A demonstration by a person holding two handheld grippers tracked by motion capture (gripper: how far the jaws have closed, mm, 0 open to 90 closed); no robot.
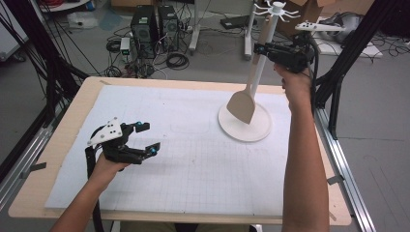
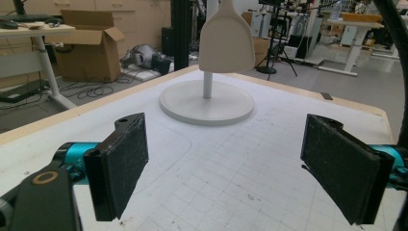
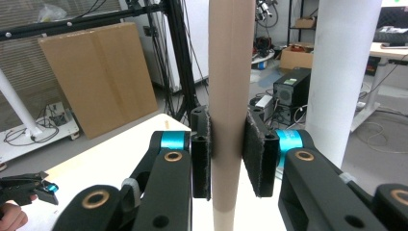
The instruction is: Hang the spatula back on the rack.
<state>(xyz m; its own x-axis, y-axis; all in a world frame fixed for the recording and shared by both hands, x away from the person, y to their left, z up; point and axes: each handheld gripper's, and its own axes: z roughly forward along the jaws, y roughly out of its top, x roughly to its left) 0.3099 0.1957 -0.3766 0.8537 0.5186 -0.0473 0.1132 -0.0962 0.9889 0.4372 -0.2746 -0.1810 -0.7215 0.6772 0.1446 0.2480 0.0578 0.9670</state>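
A beige spatula hangs upright, its blade just above the round base of a white hook stand. High over the table's right side, my right gripper is shut on the spatula's handle, with the pads pressed on both sides. The stand's white pole rises just to the right of the handle. My left gripper hovers low over the white gridded mat at the left. It is open, with nothing between its pads. The blade and base lie straight ahead of it.
The stand's hooks spread out at its top, above my right gripper. Black frame posts rise past the table's right edge. Computer towers and cables sit on the floor behind the table. A cardboard box stands beyond the far edge.
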